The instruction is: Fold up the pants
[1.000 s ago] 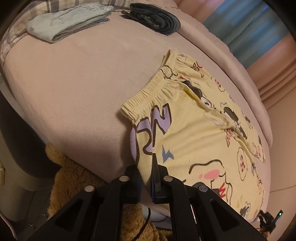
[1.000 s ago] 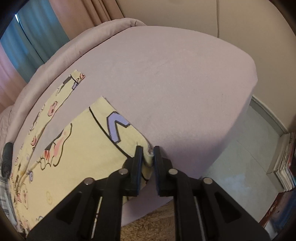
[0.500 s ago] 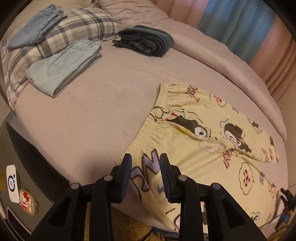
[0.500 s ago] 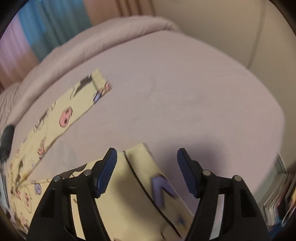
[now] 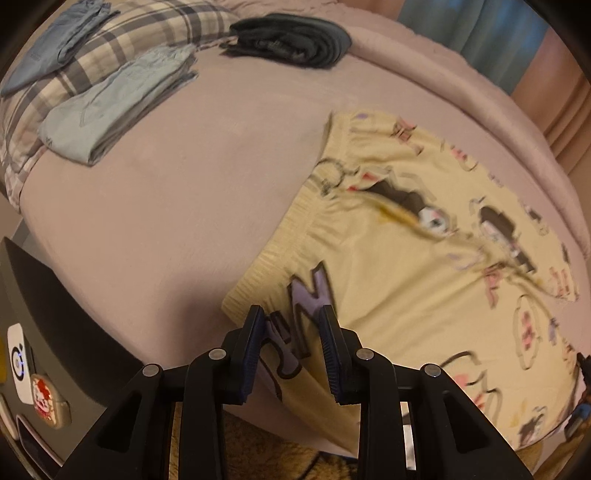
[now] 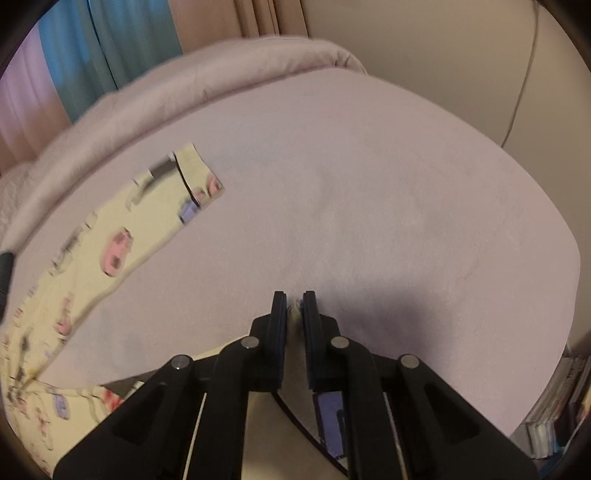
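Yellow cartoon-print pants (image 5: 406, 258) lie spread on the pink bed (image 5: 166, 221), waistband to the left. My left gripper (image 5: 291, 347) is open, its jaws either side of the near waistband corner with the purple print. In the right wrist view my right gripper (image 6: 294, 314) is shut on the hem of the near pant leg (image 6: 293, 312) and holds it over the bed (image 6: 369, 203). The far pant leg (image 6: 122, 236) lies flat at the left.
Folded light blue pants (image 5: 110, 107), a dark folded garment (image 5: 291, 40) and a plaid pillow (image 5: 155, 33) with blue jeans (image 5: 55, 44) sit at the bed's far end. A brown plush (image 5: 266, 454) lies below the bed edge. Books (image 6: 557, 413) stand at the right.
Both grippers let go of the pants and opened half a second ago. The right gripper has now shut on the near leg's hem; the left stays open at the waistband.
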Tool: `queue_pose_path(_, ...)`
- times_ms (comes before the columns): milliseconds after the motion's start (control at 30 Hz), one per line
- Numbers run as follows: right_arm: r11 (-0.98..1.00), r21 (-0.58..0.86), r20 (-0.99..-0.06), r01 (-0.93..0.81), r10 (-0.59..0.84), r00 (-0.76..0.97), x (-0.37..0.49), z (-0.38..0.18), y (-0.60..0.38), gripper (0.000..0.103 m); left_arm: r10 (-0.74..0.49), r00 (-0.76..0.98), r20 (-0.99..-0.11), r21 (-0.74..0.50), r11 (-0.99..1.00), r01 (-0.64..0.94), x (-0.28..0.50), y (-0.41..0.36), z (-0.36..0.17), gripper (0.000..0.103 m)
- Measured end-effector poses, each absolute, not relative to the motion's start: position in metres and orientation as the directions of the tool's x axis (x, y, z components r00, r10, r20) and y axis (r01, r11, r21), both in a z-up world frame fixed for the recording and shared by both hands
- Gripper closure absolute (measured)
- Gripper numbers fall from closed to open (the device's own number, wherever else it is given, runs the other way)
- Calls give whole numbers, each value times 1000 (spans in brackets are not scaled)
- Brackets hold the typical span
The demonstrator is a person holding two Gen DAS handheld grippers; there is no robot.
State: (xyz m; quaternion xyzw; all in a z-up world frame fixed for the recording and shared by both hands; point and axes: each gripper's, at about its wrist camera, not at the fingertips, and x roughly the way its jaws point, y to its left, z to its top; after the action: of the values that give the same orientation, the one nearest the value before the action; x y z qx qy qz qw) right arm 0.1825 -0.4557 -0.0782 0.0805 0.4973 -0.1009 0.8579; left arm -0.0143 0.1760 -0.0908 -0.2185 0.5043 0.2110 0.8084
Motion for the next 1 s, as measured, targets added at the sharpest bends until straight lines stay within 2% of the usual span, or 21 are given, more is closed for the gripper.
queue_pose_path(167,974,-121,-838,193,-205,507,179,-80,-440,90,127,410,-903,-123,839,-531,-21,174,-90,74)
queue_pose_path(233,973,-153,-835,174,-222,504,177,-70,-434,82,128,421,-898,-129,838,-531,-22,175,-82,74)
queue_pose_path(300,977,-140,-824,159,-204,528,170,-54,-431,64,138,449,-883,-147,826,-543,-24,177,-70,74)
queue_pose_path(367,983,-131,-815,128,-180,550,158,-39,-423,51,166,466,-869,-145,816,-560,-26,179,-61,74)
queue_pose_path(400,986,-133,-816,102,-167,553,151,-32,-417,49,178,478,-860,-143,815,-561,-25,178,-56,74)
queue_pose_path(533,994,-109,-826,27,-106,553,131,-30,-394,47,121,525,-842,-204,831,-518,-21,173,-54,74)
queue_pose_path(667,996,-93,-864,-12,-75,498,112,-52,-383,47,88,482,-872,-176,862,-476,-13,161,-76,74)
queue_pose_path(767,992,-126,-891,10,-118,438,108,-79,-387,47,111,410,-905,-124,854,-505,-13,164,-98,74)
queue_pose_path(867,995,-70,-888,65,-92,450,99,-81,-402,38,103,438,-893,-144,857,-494,-18,166,-99,74)
queue_pose_path(1000,991,-95,-901,93,-125,414,102,-75,-408,37,49,417,-907,-179,853,-490,-8,173,-87,74)
